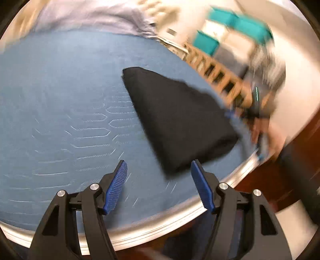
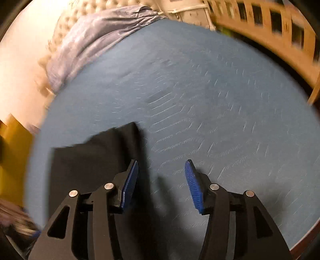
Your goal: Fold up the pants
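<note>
The black pants [image 1: 176, 118] lie folded into a compact bundle on the blue mattress [image 1: 60, 100], near its right edge in the left wrist view. My left gripper [image 1: 159, 167] hovers open just short of the bundle's near corner, nothing between its blue pads. In the right wrist view the same pants [image 2: 94, 158] lie at lower left, partly under the left finger. My right gripper [image 2: 162, 166] is open over bare mattress [image 2: 220, 100], holding nothing. The other gripper with a hand [image 1: 266, 136] shows blurred at the bundle's right.
A crumpled pale lilac sheet [image 1: 94, 18] is heaped at the head of the bed. A wooden slatted rail [image 1: 220, 74] stands beyond the far side, with teal bins [image 1: 238, 24] behind it. The mattress's pale edge [image 1: 180, 216] and dark red floor [image 1: 266, 180] are close below.
</note>
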Demonstrator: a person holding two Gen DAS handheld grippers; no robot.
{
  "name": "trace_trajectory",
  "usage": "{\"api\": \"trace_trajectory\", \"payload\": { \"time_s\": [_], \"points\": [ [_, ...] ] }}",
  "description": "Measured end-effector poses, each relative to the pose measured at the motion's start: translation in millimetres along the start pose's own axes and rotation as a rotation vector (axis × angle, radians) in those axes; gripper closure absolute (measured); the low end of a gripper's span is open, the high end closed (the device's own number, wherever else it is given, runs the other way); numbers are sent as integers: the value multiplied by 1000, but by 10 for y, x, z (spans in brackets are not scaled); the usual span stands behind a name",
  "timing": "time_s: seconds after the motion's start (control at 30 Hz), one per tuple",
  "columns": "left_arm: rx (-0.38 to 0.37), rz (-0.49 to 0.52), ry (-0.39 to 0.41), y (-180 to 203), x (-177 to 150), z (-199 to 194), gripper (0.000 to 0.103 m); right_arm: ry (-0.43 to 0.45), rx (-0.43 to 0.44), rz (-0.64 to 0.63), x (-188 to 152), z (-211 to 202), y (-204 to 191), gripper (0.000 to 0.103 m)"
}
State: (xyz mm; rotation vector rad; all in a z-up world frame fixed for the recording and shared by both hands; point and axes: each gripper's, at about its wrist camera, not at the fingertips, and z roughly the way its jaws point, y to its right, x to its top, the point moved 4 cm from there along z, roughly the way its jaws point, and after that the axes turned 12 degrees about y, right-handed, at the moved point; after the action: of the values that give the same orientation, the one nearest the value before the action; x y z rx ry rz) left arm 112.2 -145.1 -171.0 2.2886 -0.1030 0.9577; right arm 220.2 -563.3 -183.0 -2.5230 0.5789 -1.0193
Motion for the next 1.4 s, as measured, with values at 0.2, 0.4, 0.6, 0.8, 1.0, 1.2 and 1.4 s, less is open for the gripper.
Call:
{"api": "trace_trajectory", "payload": {
  "time_s": [0.2,0.4,0.6,0.8,1.0,1.2,1.4],
  "points": [
    [-184,-342,-59,-554,433,772,40,-151,71,-56,-306,145,-131,22],
    [-259,-449,-123,-553,637,1323,42,-152,120,-14,-332,242,-180,64],
    [-265,-615,-177,-742,613,1590,93,-129,137,47,-346,205,-137,71],
    [-297,-609,-124,-877,763,1406,100,-138,165,77,-406,254,-349,78],
    [-237,-587,-78,-1276,946,986,101,-167,238,49,-611,390,-760,80],
    [-151,-553,-68,-1438,968,675,50,-74,115,8,-579,233,-737,61],
    [17,-102,74,-534,873,135,73,139,-28,-376,-811,-399,-1395,49]
  ]
}}
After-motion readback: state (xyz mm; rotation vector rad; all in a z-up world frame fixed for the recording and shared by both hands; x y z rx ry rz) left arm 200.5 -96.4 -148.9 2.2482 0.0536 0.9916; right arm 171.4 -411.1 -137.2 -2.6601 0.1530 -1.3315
